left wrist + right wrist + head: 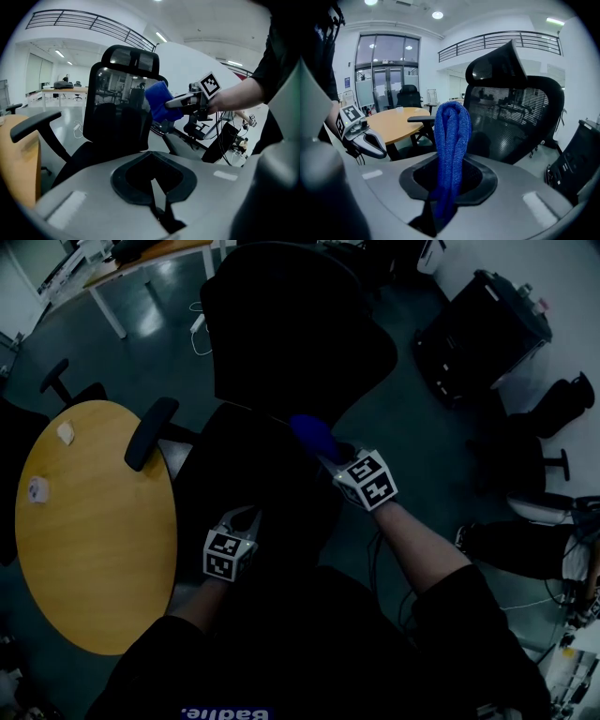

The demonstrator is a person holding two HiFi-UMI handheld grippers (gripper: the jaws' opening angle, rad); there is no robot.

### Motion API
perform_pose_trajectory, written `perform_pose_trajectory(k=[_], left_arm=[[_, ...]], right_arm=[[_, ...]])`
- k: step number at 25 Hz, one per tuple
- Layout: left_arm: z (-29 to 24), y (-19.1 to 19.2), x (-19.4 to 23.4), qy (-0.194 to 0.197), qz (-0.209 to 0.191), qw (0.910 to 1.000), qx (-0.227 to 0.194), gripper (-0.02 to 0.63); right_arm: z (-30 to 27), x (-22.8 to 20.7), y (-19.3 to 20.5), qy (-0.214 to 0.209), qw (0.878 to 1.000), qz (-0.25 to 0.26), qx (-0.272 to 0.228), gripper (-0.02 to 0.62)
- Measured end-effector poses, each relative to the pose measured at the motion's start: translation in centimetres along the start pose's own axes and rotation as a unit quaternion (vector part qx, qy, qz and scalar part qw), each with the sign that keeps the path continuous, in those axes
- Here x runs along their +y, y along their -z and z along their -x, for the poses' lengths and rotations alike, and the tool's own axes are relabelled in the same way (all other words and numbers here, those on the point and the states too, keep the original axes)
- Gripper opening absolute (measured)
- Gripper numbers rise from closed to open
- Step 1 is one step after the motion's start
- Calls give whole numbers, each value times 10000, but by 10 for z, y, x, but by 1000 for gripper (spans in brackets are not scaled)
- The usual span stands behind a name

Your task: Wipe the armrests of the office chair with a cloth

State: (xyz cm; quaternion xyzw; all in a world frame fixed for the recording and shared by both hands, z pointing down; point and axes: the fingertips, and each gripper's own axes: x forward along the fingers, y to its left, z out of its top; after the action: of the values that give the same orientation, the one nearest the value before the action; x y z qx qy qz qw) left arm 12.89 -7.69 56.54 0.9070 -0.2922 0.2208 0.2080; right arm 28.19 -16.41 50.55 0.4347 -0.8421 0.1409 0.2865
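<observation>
At the far left, a round wooden desk (94, 549) is being shown from the head view, and two small white items (65, 432) are being carried near its left edge. Just beside the desk's upper right rim, the left armrest (150, 432) of the black office chair (295, 343) is being seen, bare and untouched by either tool. Lower and further right, the left tongs (246, 517) are being held over the chair's seat. In the left gripper view their jaws are being kept pressed together with nothing between them.

To the right again, a blue cloth (312, 433) is being gripped by the right tongs (330, 452), whose jaws are being held closed on its lower part. In the right gripper view the cloth is being held upright as a folded bunch in front of the mesh backrest (511, 117). It is being kept above the seat's right side, close to the backrest and well apart from the left armrest. Whether it is being touched against the chair cannot be told.

At the far right, a black case (483, 334) is being left standing on the floor.
</observation>
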Motion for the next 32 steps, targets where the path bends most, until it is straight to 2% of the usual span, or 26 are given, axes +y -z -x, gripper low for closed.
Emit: perform_pose_trajectory(k=[5,9,16,20,28,32], left_arm=[[-15,12,-27,-113,16,9997,204,14],[-21,29,-47,-162,6,9991,401,14],[-25,62,-79,-210,113,9969,755,14],[-24,74,-90,-261,232,9960,821,14],[-17,87,-90,-307,338,9958,791,15],[-17,98,-94,-159,273,9958,861,14]], right_arm=[[10,-37,25,-12,10000,-39,26,89],[3,-49,53,-180,9998,26,129,89],[-13,-37,80,-665,9973,112,301,89],[-17,-30,89,-865,9954,145,392,89],[-24,-21,98,-884,9945,199,525,89],[-25,-19,99,-815,9945,253,608,89]])
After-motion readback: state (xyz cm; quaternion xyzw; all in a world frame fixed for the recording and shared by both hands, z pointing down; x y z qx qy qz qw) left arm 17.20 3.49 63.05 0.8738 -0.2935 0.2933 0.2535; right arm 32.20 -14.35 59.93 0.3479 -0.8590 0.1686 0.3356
